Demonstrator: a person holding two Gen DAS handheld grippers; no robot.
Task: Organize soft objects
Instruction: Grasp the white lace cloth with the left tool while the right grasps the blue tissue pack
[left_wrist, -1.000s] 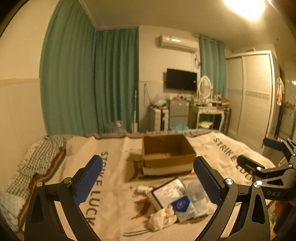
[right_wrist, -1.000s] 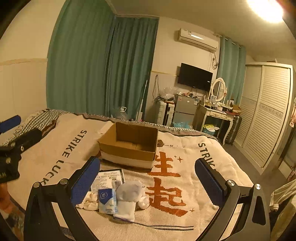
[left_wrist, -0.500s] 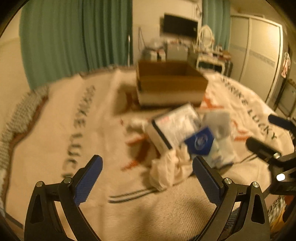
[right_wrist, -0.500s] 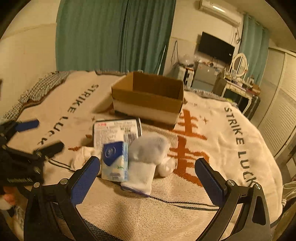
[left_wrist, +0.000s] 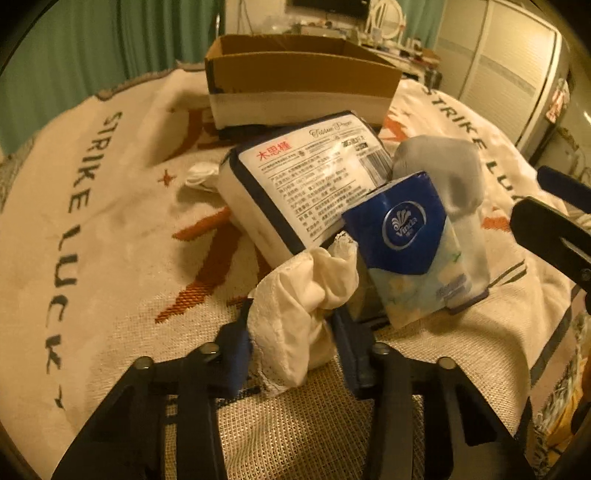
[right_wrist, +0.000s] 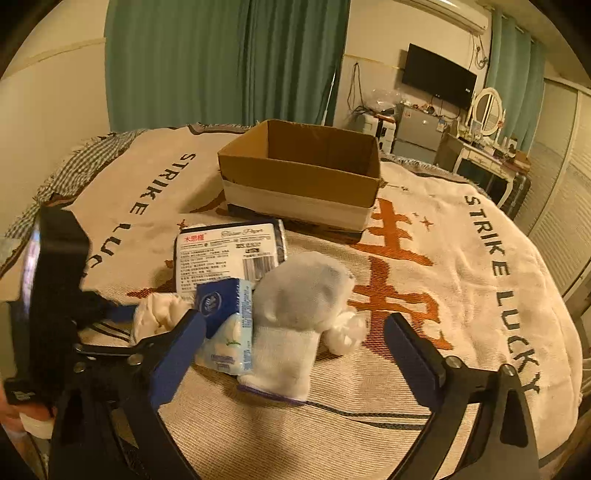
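The left hand-held gripper (left_wrist: 291, 343) is closing its jaws around the crumpled white cloth (left_wrist: 303, 314) between them, likely to carry it to the cardboard box (left_wrist: 295, 81) ahead, while the right hand-held gripper (right_wrist: 295, 332), near fully open and closing, holds nothing.

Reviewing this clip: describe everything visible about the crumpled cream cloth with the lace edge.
The crumpled cream cloth with a lace edge is thin, soft fabric, bunched and wrinkled, its lace trim running down one side. It lies on the woven cream blanket, against the white tissue-paper pack and beside the blue pocket-tissue packet. The left claw is closing, its blue pads either side of it.
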